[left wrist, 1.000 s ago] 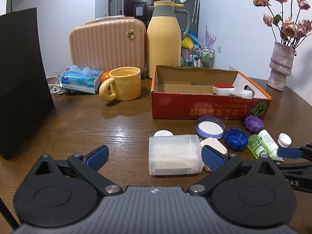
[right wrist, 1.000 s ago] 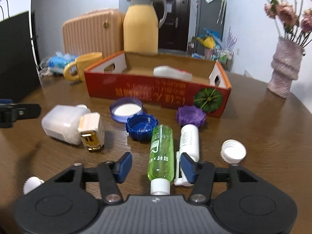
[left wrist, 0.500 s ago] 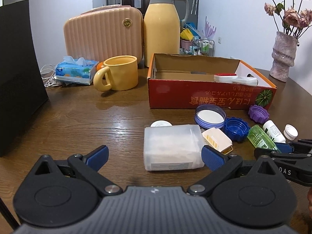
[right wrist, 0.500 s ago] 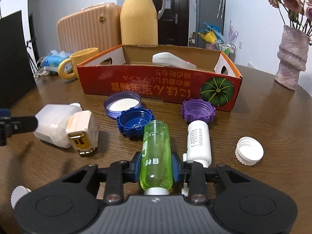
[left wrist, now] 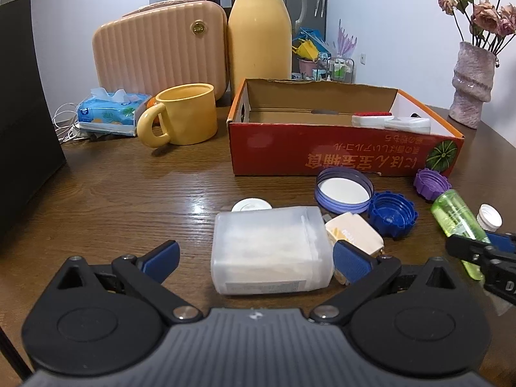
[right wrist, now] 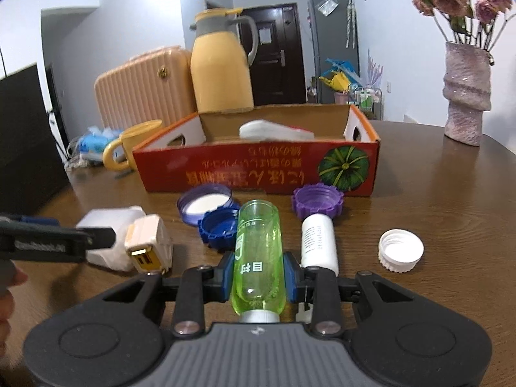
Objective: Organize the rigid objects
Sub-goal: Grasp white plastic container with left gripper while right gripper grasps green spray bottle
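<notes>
My right gripper (right wrist: 258, 279) is shut on the green clear bottle (right wrist: 258, 251), lifted with its base tipped up off the table; the same green bottle (left wrist: 454, 216) shows at the right of the left wrist view. My left gripper (left wrist: 254, 258) stands open, its blue pads on either side of the near end of a frosted white plastic box (left wrist: 271, 248) without touching it. A cream charger plug (left wrist: 351, 232) lies against that box. A white bottle (right wrist: 319, 242) lies beside the green one. The red cardboard box (left wrist: 322, 158) holds white and red items.
Loose lids lie before the red box: a lavender lid (left wrist: 343, 190), a blue cap (left wrist: 391, 214), a purple cap (right wrist: 317, 200) and a white cap (right wrist: 400, 250). A yellow mug (left wrist: 187, 114), yellow flask (left wrist: 259, 29), pink case (left wrist: 161, 51), tissue pack (left wrist: 109, 113) and vase (right wrist: 466, 93) stand behind.
My right gripper closed on the green bottle and raised its far end off the table. The left gripper moved forward and lower, bringing the frosted box between its open pads.
</notes>
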The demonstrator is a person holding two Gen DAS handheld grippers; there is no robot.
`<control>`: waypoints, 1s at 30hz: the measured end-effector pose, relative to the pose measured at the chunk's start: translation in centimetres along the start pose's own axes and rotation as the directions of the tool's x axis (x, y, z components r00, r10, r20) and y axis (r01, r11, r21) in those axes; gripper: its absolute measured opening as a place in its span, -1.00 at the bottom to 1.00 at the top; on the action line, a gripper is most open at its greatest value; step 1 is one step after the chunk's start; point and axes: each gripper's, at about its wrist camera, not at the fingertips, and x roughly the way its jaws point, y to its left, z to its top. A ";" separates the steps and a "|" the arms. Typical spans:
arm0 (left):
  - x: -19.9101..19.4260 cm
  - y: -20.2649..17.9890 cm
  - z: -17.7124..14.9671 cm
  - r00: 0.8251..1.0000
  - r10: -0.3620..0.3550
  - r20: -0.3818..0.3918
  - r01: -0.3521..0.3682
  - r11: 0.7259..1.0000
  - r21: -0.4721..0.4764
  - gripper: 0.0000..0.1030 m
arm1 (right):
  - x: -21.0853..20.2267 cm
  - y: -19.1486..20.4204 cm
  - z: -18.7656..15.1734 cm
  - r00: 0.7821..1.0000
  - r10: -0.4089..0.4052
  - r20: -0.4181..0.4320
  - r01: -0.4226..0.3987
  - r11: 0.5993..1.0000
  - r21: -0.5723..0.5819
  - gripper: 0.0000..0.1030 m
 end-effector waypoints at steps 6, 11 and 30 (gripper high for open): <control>0.3 -0.3 0.1 1.000 0.005 0.012 -0.005 1.000 -0.012 1.00 | -1.0 -0.8 0.1 0.999 -0.005 0.051 0.004 0.999 0.034 -0.41; 0.5 -0.7 0.3 1.000 0.013 0.014 -0.012 0.999 -0.036 1.00 | -1.4 -0.9 0.2 0.998 -0.002 0.069 0.000 0.999 0.037 -0.41; 2.4 0.0 -0.4 0.995 0.097 -0.007 -0.097 0.994 -0.045 1.00 | -2.1 -1.2 0.1 0.995 0.006 0.095 -0.011 0.999 0.047 -0.41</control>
